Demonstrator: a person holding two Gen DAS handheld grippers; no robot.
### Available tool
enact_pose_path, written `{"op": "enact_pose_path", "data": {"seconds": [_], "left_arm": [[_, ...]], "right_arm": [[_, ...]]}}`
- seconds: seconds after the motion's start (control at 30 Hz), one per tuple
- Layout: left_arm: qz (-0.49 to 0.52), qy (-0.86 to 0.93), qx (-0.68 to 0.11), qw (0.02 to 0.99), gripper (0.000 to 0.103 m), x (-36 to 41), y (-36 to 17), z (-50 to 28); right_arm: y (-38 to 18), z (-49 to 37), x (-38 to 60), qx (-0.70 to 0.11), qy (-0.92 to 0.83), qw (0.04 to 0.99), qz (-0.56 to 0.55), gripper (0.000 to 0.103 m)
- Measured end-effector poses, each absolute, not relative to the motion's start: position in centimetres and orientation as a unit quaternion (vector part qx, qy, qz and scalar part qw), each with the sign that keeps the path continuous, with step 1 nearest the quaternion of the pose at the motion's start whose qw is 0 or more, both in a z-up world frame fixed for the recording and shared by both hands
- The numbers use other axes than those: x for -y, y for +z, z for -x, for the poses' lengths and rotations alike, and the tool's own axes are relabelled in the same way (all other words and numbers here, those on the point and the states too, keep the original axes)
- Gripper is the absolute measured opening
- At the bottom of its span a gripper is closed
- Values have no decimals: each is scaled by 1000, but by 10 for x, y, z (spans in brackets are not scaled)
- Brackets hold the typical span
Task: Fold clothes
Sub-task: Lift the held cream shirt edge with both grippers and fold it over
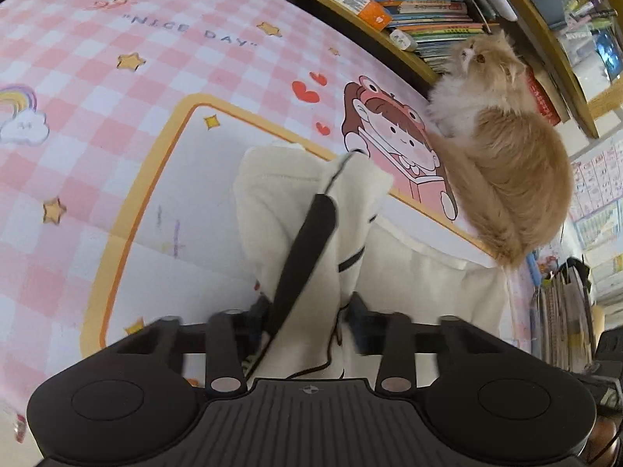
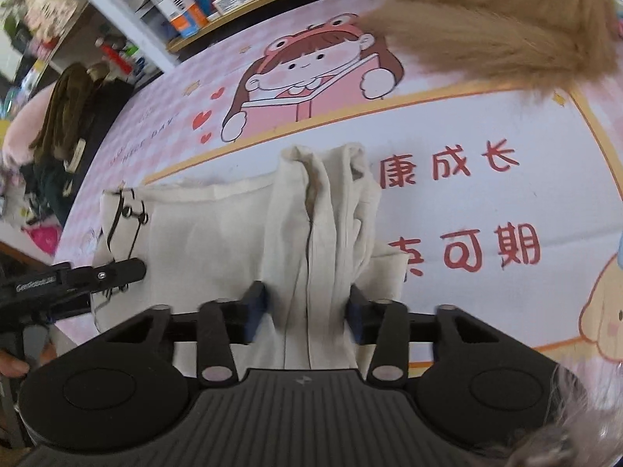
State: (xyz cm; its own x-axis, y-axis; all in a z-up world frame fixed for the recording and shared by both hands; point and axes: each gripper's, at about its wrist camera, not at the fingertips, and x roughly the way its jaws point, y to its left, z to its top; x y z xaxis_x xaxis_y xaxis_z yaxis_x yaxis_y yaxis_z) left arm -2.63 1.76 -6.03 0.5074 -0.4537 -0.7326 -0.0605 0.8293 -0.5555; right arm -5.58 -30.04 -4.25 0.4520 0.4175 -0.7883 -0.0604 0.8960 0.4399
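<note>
Here, on the pink checked table [image 1: 97, 124], the cream garment [image 2: 218, 233] lies partly bunched. At the left of the right wrist view the left gripper [image 2: 142, 268] sits at the garment's black drawstring [image 2: 120, 214] edge; in its own view cloth fills its narrow jaws, so it appears to be clamped on the garment. In the centre, the right gripper [image 2: 307, 311] pinches a gathered ridge of the same cloth. The fold could go crooked if either bunch slips. At the upper right a fluffy cat [image 1: 502, 148] sits touching the garment's far edge; its tail could pin the cloth. Shelves of books [image 1: 409, 4] stand behind.
</note>
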Motion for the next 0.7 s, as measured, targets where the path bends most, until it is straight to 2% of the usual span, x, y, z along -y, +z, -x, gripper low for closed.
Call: {"op": "enact_pose_path", "data": {"seconds": [0.07, 0.13, 0.27, 0.7], "left_arm": [[258, -114, -474, 834, 27, -12, -56, 30], [240, -113, -464, 845, 25, -5, -49, 33], [235, -115, -454, 852, 25, 0, -39, 35], [230, -107, -446, 858, 25, 7, -26, 43]], "right_arm": [[-40, 58, 298, -495, 152, 839, -167, 21], [-34, 62, 293, -479, 158, 852, -141, 20], [-22, 67, 288, -446, 172, 873, -101, 19], [-16, 65, 303, -442, 196, 867, -125, 19]]}}
